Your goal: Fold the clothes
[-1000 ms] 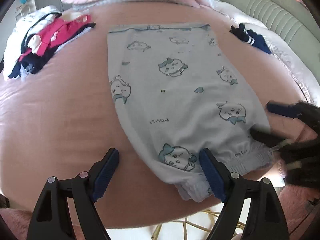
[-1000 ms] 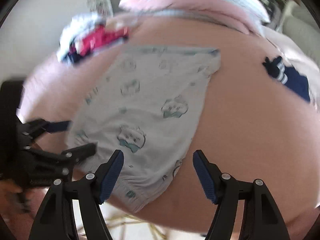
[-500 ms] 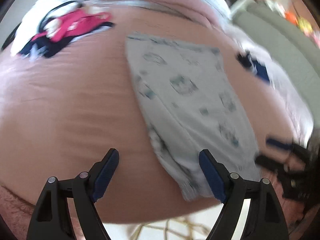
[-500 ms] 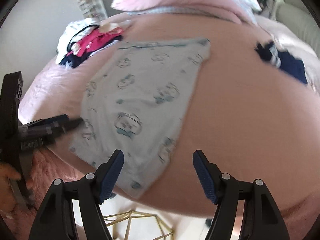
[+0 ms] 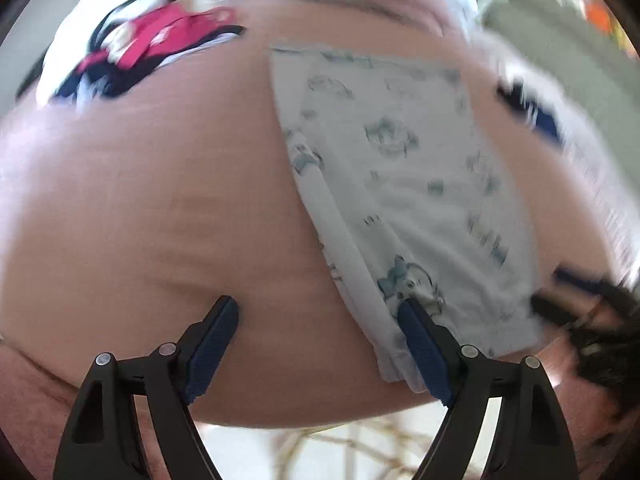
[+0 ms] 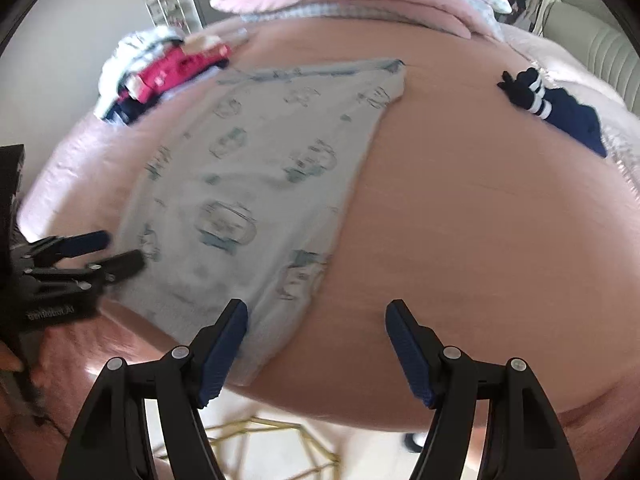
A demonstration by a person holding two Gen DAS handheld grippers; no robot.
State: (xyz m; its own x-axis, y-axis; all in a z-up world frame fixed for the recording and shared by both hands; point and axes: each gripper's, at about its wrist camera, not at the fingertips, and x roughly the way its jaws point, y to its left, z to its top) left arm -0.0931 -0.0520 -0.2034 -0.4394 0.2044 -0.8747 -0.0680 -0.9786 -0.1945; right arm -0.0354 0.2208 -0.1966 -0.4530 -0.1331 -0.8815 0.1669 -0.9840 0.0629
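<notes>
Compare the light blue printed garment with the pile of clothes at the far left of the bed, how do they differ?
The printed garment is spread flat; the pile of clothes is a bunched heap. The garment is pale blue with cartoon prints; the pile mixes red, white and navy. The garment reaches the bed's near edge by both open grippers; the pile sits farther back. Both rest on the pink bed.

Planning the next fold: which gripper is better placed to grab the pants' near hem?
Probably left. The left gripper, open, has one finger at the pants' hem; the right gripper, open, mostly spans bare sheet.
</notes>
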